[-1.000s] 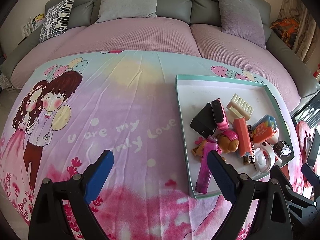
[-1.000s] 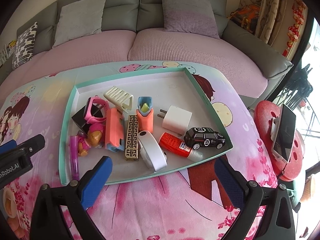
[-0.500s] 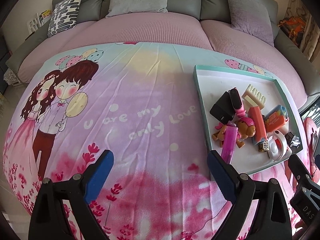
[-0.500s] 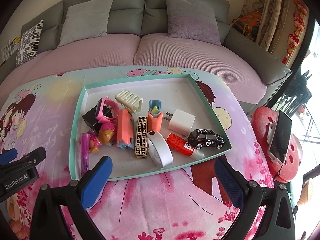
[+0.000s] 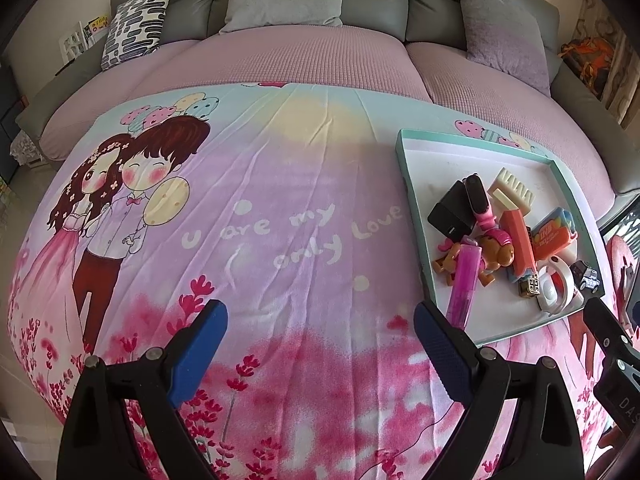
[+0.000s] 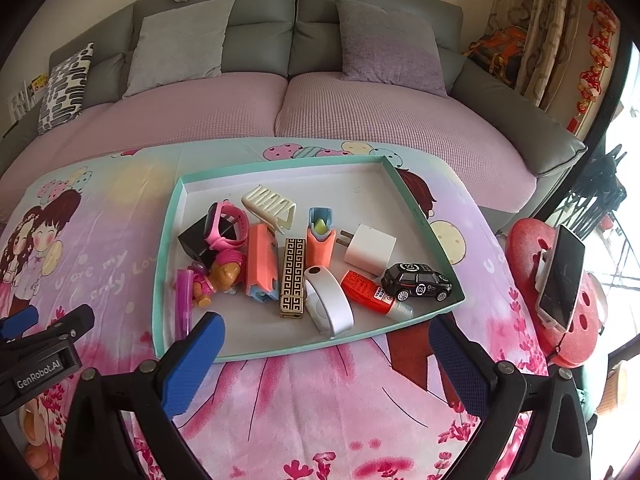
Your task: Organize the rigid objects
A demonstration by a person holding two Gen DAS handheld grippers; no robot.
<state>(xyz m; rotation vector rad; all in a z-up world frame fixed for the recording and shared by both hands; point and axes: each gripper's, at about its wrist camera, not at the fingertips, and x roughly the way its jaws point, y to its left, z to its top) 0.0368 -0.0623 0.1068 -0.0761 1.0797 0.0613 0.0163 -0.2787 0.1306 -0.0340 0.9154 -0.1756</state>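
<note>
A teal-rimmed white tray [image 6: 280, 168] [image 5: 404, 160] lies on the cartoon-print cloth and holds several small objects. Among them are a pink watch [image 6: 224, 226], a cream comb [image 6: 270, 204], a white charger [image 6: 370, 248], a black toy car [image 6: 416, 286], a red tube [image 6: 370, 294], a gold patterned lighter [image 6: 293, 276], a white band [image 6: 328, 304], a toy dog [image 6: 220, 276] and a purple lighter [image 6: 183, 300] [image 5: 464, 280]. My right gripper [image 6: 326, 364] is open, just in front of the tray's near rim. My left gripper [image 5: 320, 352] is open over bare cloth, left of the tray.
The printed cloth [image 5: 260, 220] covers a round table in front of a grey sofa [image 6: 296, 20] with pink seat covers and cushions. A red stand holding a phone [image 6: 560, 276] sits off the table's right edge. The cloth left of the tray carries only its print.
Both grippers have pulled back and risen, so the tray looks smaller and farther. The left view has swung left, off the tray. Nothing in the tray has moved.
</note>
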